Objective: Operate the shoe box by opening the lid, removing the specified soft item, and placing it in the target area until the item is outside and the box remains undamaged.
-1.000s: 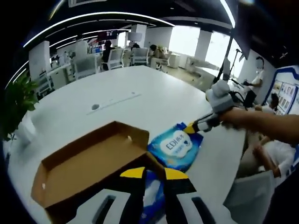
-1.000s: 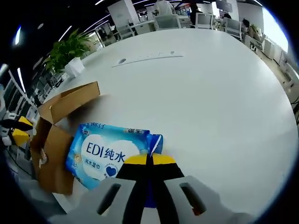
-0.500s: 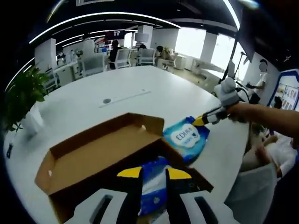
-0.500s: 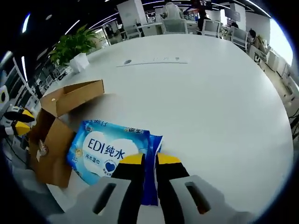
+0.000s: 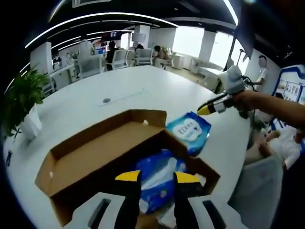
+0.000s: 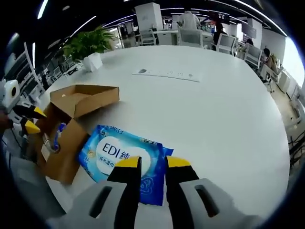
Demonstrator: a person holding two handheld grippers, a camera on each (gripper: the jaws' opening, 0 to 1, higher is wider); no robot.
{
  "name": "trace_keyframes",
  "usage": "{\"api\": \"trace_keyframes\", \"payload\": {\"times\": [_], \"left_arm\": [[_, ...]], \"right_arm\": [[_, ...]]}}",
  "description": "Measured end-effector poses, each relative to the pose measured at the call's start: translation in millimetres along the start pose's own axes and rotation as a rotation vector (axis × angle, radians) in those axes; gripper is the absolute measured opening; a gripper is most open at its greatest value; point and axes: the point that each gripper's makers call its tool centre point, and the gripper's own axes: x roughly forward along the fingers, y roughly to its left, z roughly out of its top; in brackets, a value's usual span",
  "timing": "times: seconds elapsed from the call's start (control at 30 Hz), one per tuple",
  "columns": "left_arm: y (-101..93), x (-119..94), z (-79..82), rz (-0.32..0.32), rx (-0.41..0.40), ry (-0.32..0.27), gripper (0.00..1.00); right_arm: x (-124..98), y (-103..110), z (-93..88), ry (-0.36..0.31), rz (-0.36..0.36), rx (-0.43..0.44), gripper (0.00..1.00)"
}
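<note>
Shoe box (image 5: 95, 162) is sitting open on the white table (image 6: 224, 105), lid flap folded back on the far side from the left gripper (image 5: 152, 177). Wipes pack (image 6: 125, 157) is lying flat on the table just beside the box's near corner, outside it. Right gripper (image 6: 151, 163) is hovering over the pack's edge with jaws a narrow gap apart; can't tell if they're pinching the film or just above it. A second blue pack (image 5: 155, 183) is sitting inside the box, right under the left gripper, whose jaws are also parted and holding nothing I can confirm.

Handling call: pack looks light, soft and squashy, with a slick plastic wrap that's likely slippery. Best grip is probably the crimped end seam, not the bulging middle. The cardboard walls look thin, so avoid levering on them.
</note>
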Motion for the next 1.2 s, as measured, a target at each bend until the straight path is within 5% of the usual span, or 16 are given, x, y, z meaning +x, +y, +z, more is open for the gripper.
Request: {"api": "trace_keyframes", "payload": {"times": [0.37, 1.2], "left_arm": [[-4.6, 2, -11.8, -0.052, 0.07, 0.043, 0.29], [-9.8, 22, -23.7, -0.188, 0.267, 0.12, 0.27]], "right_arm": [[-20, 43, 19.4, -0.011, 0.09, -0.121, 0.22], [-28, 114, 37.7, -0.009, 0.253, -0.343, 0.21]]}}
